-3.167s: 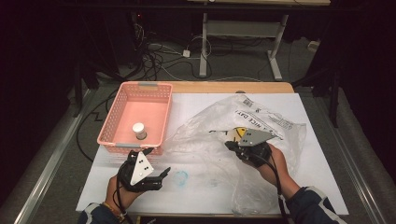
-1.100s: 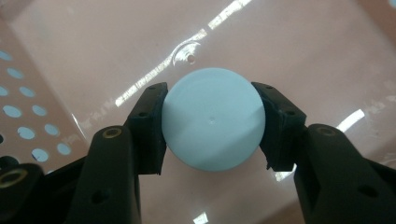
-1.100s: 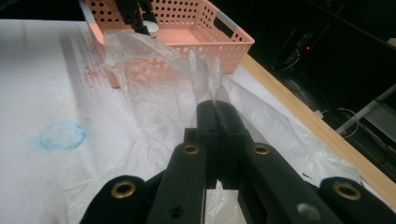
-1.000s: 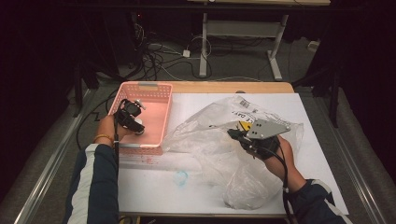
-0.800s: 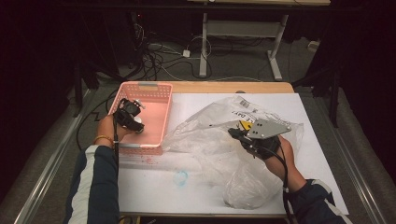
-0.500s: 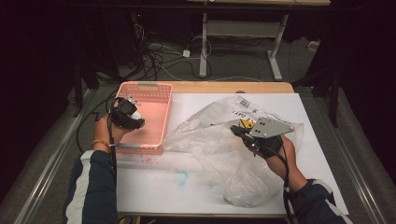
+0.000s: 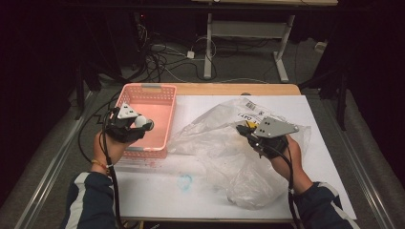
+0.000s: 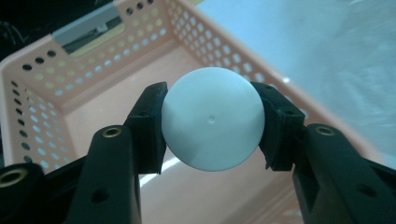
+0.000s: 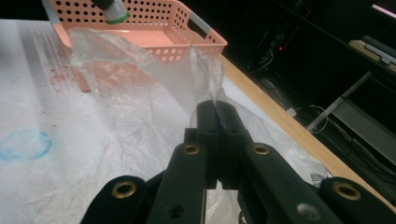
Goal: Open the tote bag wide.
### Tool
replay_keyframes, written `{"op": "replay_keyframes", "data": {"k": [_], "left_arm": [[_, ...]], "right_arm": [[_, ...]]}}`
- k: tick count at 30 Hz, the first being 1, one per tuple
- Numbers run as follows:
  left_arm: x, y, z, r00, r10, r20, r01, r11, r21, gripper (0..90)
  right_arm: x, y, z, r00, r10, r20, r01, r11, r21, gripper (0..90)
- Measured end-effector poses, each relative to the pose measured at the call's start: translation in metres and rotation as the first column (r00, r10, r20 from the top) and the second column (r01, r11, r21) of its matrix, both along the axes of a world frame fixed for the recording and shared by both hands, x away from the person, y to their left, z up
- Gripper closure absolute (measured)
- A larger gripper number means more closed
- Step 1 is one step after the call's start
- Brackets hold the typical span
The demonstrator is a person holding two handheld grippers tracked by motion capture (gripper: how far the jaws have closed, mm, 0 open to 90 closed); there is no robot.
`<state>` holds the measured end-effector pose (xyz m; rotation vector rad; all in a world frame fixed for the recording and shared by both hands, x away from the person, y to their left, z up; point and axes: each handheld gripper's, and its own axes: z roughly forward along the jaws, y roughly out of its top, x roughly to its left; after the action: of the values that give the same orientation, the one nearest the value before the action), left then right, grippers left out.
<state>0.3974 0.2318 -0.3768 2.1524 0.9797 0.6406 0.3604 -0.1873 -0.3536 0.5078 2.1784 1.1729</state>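
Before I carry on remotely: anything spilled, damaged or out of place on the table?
Two marks on the white table cover: a smudged blue ring near the front, and reddish specks beside the pink basket. Both look like stains rather than fresh spills. The clear plastic bag lies crumpled, but no tear is visible.

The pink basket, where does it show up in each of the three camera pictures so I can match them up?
High view: the pink basket sits left of centre on the table, under the left gripper.
Left gripper view: its perforated walls lie behind the white round thing clamped in the jaws.
Right gripper view: it stands at top, left of centre.
Shared landmark: the clear plastic bag beside it.
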Motion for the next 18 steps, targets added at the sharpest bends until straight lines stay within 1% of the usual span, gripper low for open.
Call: {"op": "replay_keyframes", "data": {"k": [2, 3, 6, 7, 9, 10, 11, 12, 14, 17, 18], "left_arm": [[-0.011, -0.006, 0.004, 0.9994, -0.024, 0.027, 0.024, 0.9996, -0.015, 48.1], [-0.016, -0.008, 0.007, 0.9978, -0.043, 0.051, 0.043, 0.9990, -0.008, 48.1], [-0.030, -0.017, 0.015, 0.9931, -0.078, 0.088, 0.079, 0.9968, -0.011, 48.1], [-0.035, -0.021, 0.018, 0.9920, -0.088, 0.090, 0.090, 0.9958, -0.019, 48.1], [-0.044, -0.028, 0.025, 0.9859, -0.113, 0.123, 0.118, 0.9925, -0.032, 48.1], [-0.048, -0.032, 0.030, 0.9819, -0.131, 0.137, 0.138, 0.9896, -0.041, 48.1], [-0.052, -0.037, 0.033, 0.9775, -0.145, 0.154, 0.154, 0.9870, -0.047, 48.1], [-0.056, -0.044, 0.036, 0.9716, -0.164, 0.170, 0.174, 0.9837, -0.045, 48.1], [-0.064, -0.060, 0.039, 0.9579, -0.212, 0.193, 0.223, 0.9740, -0.038, 48.1], [-0.071, -0.087, 0.037, 0.9342, -0.286, 0.212, 0.296, 0.9552, -0.012, 48.1], [-0.073, -0.097, 0.034, 0.9258, -0.313, 0.212, 0.319, 0.9477, 0.005, 48.1]], "right_arm": [[0.003, 0.001, -0.002, 1.0000, -0.008, -0.005, 0.008, 1.0000, -0.003, 90.0], [0.004, 0.001, -0.003, 0.9999, -0.013, -0.005, 0.013, 0.9999, -0.006, 90.0], [0.006, 0.001, -0.001, 0.9997, -0.024, 0.001, 0.024, 0.9997, 0.002, 90.0], [0.007, 0.000, -0.001, 0.9996, -0.027, 0.005, 0.027, 0.9996, 0.003, 90.0], [0.009, 0.000, 0.001, 0.9993, -0.035, 0.013, 0.035, 0.9993, 0.009, 90.0], [0.009, 0.000, 0.002, 0.9992, -0.039, 0.013, 0.039, 0.9992, 0.009, 90.0], [0.010, 0.001, 0.004, 0.9988, -0.043, 0.022, 0.042, 0.9991, 0.005, 90.0], [0.010, 0.001, 0.005, 0.9986, -0.046, 0.025, 0.046, 0.9989, 0.007, 90.0], [0.010, 0.001, 0.007, 0.9985, -0.046, 0.029, 0.046, 0.9989, 0.009, 90.0], [0.009, 0.002, 0.009, 0.9980, -0.051, 0.036, 0.051, 0.9987, 0.011, 90.0], [0.009, 0.002, 0.010, 0.9981, -0.049, 0.038, 0.049, 0.9988, 0.008, 90.0]]}}
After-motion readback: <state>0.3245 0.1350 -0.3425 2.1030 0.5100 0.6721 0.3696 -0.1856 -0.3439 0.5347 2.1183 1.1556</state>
